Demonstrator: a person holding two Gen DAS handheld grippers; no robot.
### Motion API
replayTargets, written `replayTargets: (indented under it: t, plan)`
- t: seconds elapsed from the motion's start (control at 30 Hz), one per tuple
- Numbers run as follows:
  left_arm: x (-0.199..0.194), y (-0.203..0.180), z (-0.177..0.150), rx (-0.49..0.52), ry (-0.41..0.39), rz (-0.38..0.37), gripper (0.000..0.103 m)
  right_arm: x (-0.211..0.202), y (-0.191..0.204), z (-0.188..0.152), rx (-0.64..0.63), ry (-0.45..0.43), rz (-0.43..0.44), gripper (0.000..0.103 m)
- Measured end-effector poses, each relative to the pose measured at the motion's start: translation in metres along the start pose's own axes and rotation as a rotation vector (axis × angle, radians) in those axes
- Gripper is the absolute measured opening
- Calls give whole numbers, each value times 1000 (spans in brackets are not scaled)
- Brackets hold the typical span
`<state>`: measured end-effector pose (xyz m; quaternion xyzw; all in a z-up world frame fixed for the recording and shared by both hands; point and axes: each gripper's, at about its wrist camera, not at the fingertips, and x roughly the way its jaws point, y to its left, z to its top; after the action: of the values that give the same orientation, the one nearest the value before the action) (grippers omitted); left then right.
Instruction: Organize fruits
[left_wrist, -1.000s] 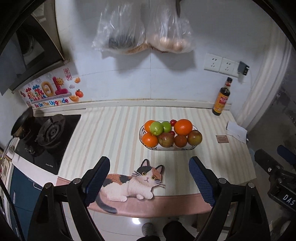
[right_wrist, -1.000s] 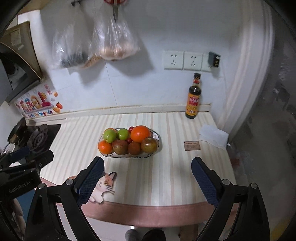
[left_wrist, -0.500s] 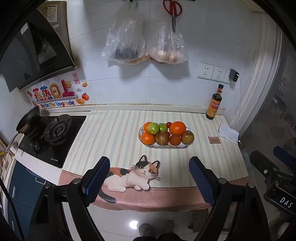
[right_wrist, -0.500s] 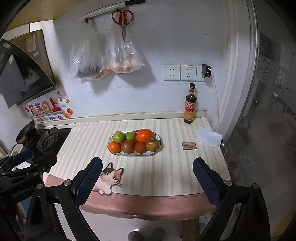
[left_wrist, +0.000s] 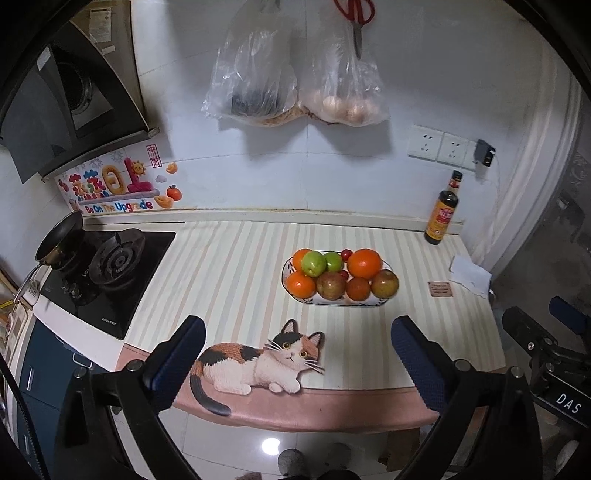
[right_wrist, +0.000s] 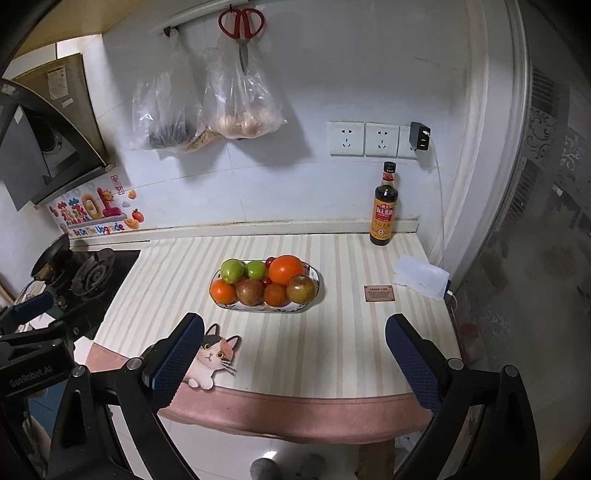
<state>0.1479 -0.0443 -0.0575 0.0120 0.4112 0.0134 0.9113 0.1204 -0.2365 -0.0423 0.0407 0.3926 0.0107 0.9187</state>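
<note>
A white oval dish (left_wrist: 388, 298) (right_wrist: 317, 275) stands on the striped counter, full of fruit: a large orange (left_wrist: 364, 263) (right_wrist: 286, 269), two green apples (left_wrist: 314, 263) (right_wrist: 232, 270), smaller oranges (left_wrist: 301, 284), reddish-brown apples (left_wrist: 385, 283) (right_wrist: 301, 289) and small red fruits (left_wrist: 346, 254). My left gripper (left_wrist: 297, 354) is open and empty, held back over the counter's front edge. My right gripper (right_wrist: 293, 350) is open and empty, also back from the counter, in front of the dish.
A cat-shaped mat (left_wrist: 258, 360) (right_wrist: 212, 358) lies at the front edge. A gas stove (left_wrist: 110, 266) with a small pan (left_wrist: 59, 240) is on the left. A sauce bottle (right_wrist: 384, 210), a white cloth (right_wrist: 421, 275) and a small brown card (right_wrist: 379, 293) are on the right. Bags (right_wrist: 236, 99) and scissors hang on the wall.
Both grippers have drawn back and up from the counter, so the dish looks smaller and more wall shows. Both stay open. The fruit has not moved.
</note>
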Motion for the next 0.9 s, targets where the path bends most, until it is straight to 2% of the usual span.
replayTargets:
  t: [0.27, 0.43, 0.9]
  plan:
    - [43, 0, 14, -7, 51, 31, 103, 52, 4, 21, -20, 27, -35, 101]
    - [56, 2, 19, -7, 67, 48, 103, 71, 4, 31, -22, 41, -39, 101]
    - [69, 0, 24, -11, 90, 43, 103, 91, 3, 32, -18, 81, -33, 101]
